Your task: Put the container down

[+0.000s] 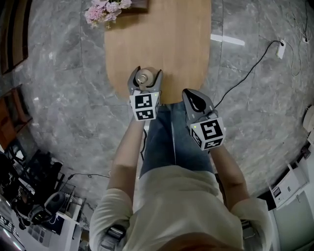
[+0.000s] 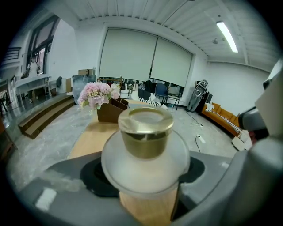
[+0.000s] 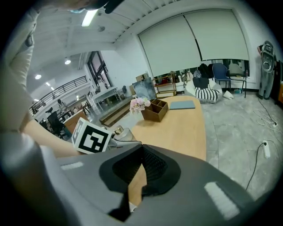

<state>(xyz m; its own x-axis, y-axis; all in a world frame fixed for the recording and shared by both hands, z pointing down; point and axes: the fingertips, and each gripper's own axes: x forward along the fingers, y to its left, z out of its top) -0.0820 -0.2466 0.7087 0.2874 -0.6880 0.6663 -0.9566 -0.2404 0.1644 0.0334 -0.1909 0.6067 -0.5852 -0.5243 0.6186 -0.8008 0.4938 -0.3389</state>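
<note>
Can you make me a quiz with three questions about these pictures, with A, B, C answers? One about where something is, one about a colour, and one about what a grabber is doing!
1. Where is the bunch of pink flowers?
A. at the far end of the light wooden table
B. on the grey floor
C. on the person's lap

2. What colour is the lid of the frosted glass container?
A. gold
B. red
C. blue

3. What is the left gripper doing?
A. open, holding nothing
B. shut on the container
C. shut on the flowers

Answers: 1 A, the head view shows them at the table's far end. 2 A, the lid shines gold. 3 B, the jaws press the container's sides.
</note>
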